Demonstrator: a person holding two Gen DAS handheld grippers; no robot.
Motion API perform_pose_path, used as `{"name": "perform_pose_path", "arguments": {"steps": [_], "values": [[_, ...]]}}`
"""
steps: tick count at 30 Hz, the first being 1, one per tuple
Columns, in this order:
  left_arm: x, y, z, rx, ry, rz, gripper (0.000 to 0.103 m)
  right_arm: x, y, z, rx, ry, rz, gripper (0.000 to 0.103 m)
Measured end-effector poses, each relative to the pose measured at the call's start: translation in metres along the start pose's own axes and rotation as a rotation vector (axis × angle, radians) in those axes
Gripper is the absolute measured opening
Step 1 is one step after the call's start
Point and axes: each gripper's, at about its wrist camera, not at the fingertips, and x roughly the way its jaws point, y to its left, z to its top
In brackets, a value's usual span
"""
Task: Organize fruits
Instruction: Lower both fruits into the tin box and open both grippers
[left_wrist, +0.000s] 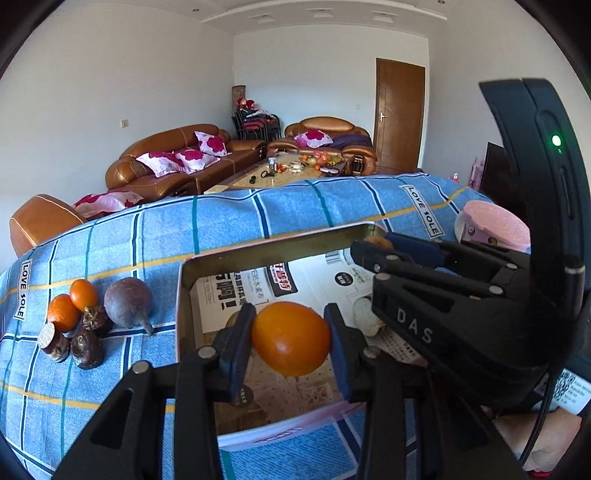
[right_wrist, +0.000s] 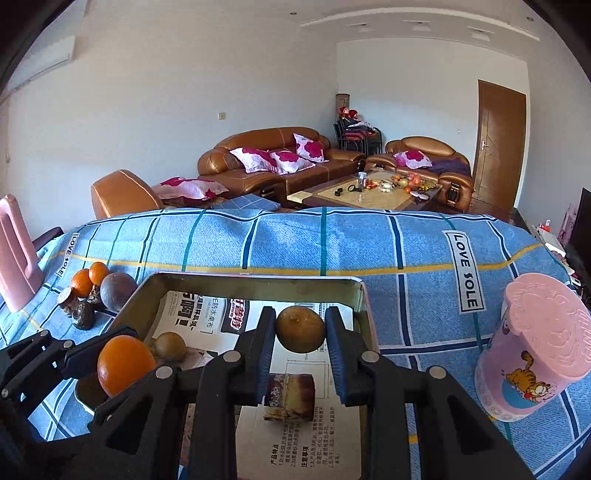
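Observation:
A rectangular tin box lined with printed paper lies on the blue checked cloth; it also shows in the right wrist view. My left gripper is shut on an orange above the box's left part. My right gripper is shut on a brown round fruit above the box's far side; it also shows in the left wrist view. The held orange shows in the right wrist view. Another brown fruit lies in the box.
Left of the box stand two small oranges, a dark purple round fruit and three dark water chestnuts. A pink cartoon cup stands right of the box. A pink jug is at far left.

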Motion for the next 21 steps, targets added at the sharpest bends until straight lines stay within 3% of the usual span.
{"name": "perform_pose_path", "arguments": {"steps": [4,11,12,13,15,17,20,21], "values": [[0.008,0.0,0.0,0.002,0.051,-0.012,0.04,0.006,-0.001,-0.001,0.01,0.033,0.032,0.03],[0.01,0.001,-0.002,-0.018,0.06,-0.001,0.042,0.006,-0.002,-0.002,0.026,0.041,0.053,0.03],[0.01,0.001,-0.002,-0.019,0.061,0.004,0.043,0.008,-0.001,-0.001,0.036,0.045,0.06,0.034],[0.01,0.002,-0.001,-0.019,0.059,0.008,0.049,0.008,-0.002,-0.001,0.048,0.051,0.062,0.038],[0.006,0.002,-0.002,-0.022,0.046,0.026,0.064,0.008,-0.004,-0.002,0.064,0.057,0.066,0.06],[0.0,0.002,-0.002,-0.026,0.013,0.036,0.082,0.003,-0.004,-0.002,0.065,0.031,0.064,0.061],[-0.012,0.004,-0.002,-0.033,-0.047,0.047,0.1,-0.007,-0.003,-0.002,0.061,-0.024,0.031,0.063],[-0.015,0.004,-0.002,-0.037,-0.067,0.052,0.101,-0.011,-0.003,-0.001,0.064,-0.048,0.023,0.064]]}}
